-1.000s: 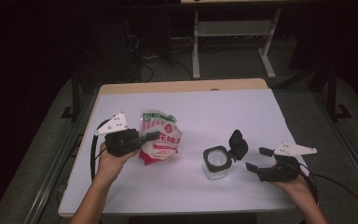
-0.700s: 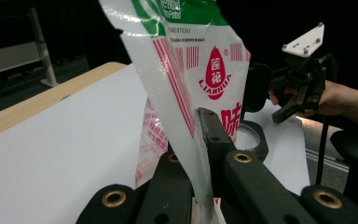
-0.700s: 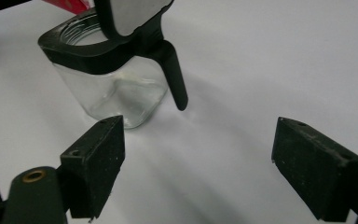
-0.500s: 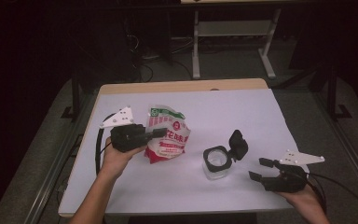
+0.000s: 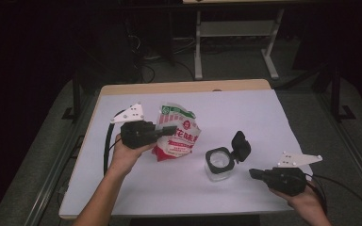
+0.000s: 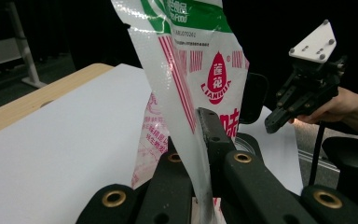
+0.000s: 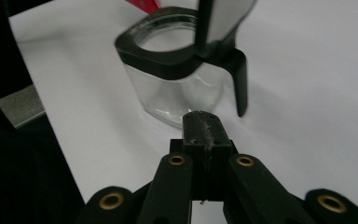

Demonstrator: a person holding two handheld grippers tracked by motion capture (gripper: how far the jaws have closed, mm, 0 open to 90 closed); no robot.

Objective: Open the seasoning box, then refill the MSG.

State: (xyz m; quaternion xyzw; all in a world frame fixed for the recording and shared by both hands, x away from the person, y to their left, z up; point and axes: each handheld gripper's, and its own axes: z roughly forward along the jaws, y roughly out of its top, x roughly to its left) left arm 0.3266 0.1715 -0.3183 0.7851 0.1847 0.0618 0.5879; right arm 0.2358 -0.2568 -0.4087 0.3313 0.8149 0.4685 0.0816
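Red-and-white printed plastic pouch with a green top band [image 5: 175, 133] stands upright on the white table cover [image 5: 245, 113], left of centre, and I have it by its near edge. My left gripper [image 5: 168, 130] has its black jaws clamped flat on the film; in the left gripper view the clear seam of the pouch [image 6: 186, 93] runs down between my two fingers [image 6: 213, 135] and rises tall above them. My hand wraps the gripper body from below, with the grey three-cornered plate on top.

Just to the right of the pouch sits a small clear square jar with a black collar [image 5: 218, 163], its black flip lid [image 5: 241, 145] standing open on the hinge. My right gripper [image 5: 253, 173] hangs low beside it, near the table's front edge, pointing toward the jar but apart from it. Its jaws have just been closing and now meet with nothing between them [image 7: 204, 133]; the jar [image 7: 177, 79] is close ahead.
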